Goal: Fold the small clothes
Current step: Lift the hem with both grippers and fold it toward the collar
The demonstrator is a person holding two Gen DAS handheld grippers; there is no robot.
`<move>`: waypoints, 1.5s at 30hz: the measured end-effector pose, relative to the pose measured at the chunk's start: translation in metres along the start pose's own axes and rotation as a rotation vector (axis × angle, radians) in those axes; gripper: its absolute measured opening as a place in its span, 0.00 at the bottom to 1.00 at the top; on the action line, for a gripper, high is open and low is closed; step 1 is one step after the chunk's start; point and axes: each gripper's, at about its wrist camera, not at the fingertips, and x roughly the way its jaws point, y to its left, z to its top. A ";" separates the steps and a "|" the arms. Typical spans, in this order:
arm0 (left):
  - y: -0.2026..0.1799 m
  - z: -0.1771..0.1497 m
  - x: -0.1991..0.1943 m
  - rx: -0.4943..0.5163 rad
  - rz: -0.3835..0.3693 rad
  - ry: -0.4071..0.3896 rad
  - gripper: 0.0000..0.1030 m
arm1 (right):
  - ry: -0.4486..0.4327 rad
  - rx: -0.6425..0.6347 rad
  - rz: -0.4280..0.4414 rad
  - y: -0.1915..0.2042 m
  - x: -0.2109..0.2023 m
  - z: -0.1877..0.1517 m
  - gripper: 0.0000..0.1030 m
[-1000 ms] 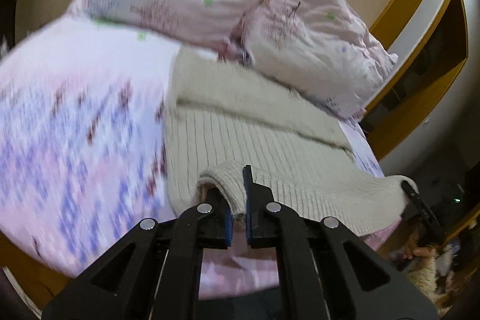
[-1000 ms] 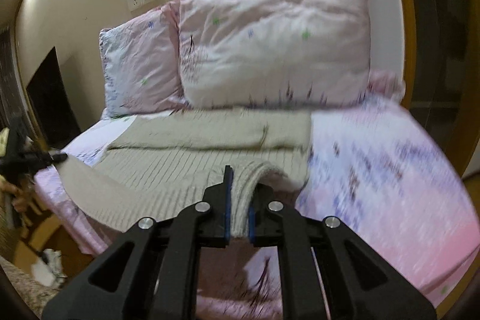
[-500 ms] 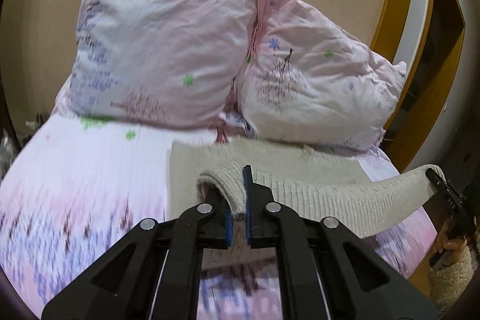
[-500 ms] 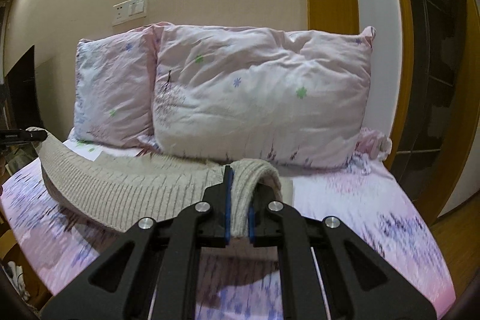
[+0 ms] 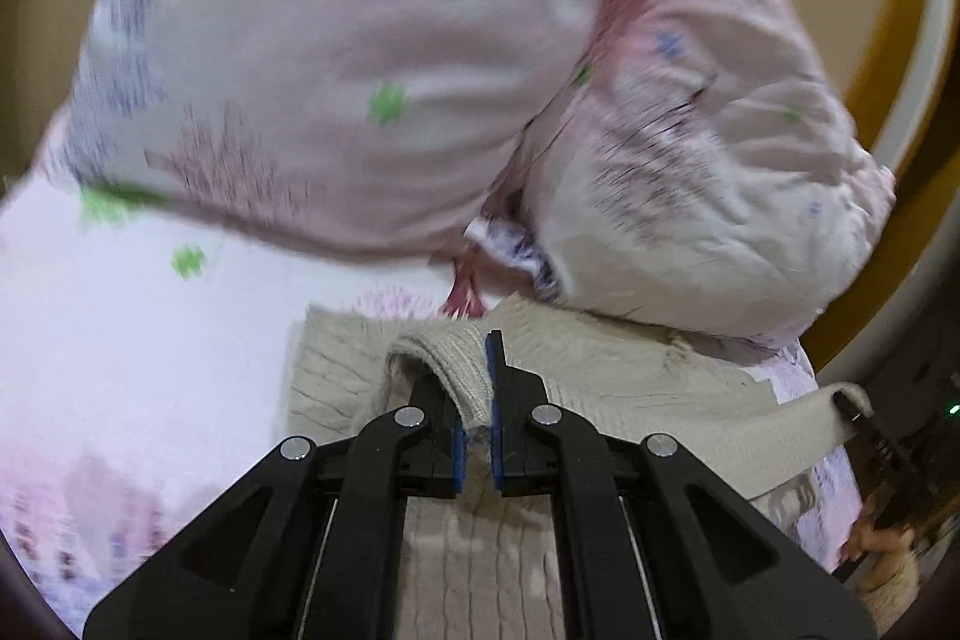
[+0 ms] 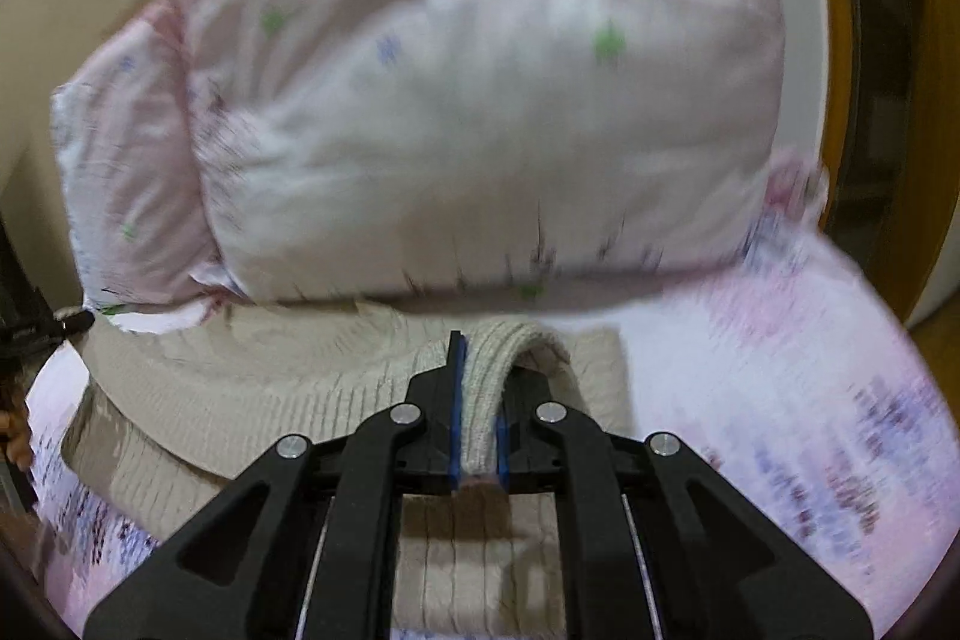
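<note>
While both views are motion-blurred, the grips read clearly. Left gripper (image 5: 474,400) is clenched on a ribbed fold of the sweater (image 5: 630,400); the knit bulges up between the blue pads and drapes over the left finger. Right gripper (image 6: 477,400) is likewise clenched on a ribbed fold of the sweater (image 6: 252,400), which arches over its right finger. From each grip a band of knit runs sideways toward the other gripper, whose black tip shows at the frame edge in each view.

Location of the sweater: on the bed (image 5: 120,328), near the head edge, with its far portion reaching the base of the pillows (image 5: 360,70). Lower layers lie flat on the sheet directly under and ahead of both grippers; the gripped band is raised above them. Two pillows (image 6: 480,100) stand side by side, touching, just beyond the sweater.
</note>
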 end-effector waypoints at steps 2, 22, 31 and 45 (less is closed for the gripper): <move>0.008 -0.003 0.015 -0.030 0.000 0.025 0.05 | 0.045 0.039 0.003 -0.005 0.019 -0.003 0.07; 0.022 0.008 0.033 -0.140 -0.035 0.082 0.50 | 0.105 0.269 0.076 -0.039 0.050 0.016 0.55; 0.028 -0.017 -0.003 -0.032 0.043 0.112 0.50 | 0.152 0.230 0.065 -0.067 0.015 -0.024 0.40; 0.025 -0.062 -0.009 0.042 0.083 0.196 0.37 | 0.225 0.131 0.045 -0.063 0.021 -0.048 0.11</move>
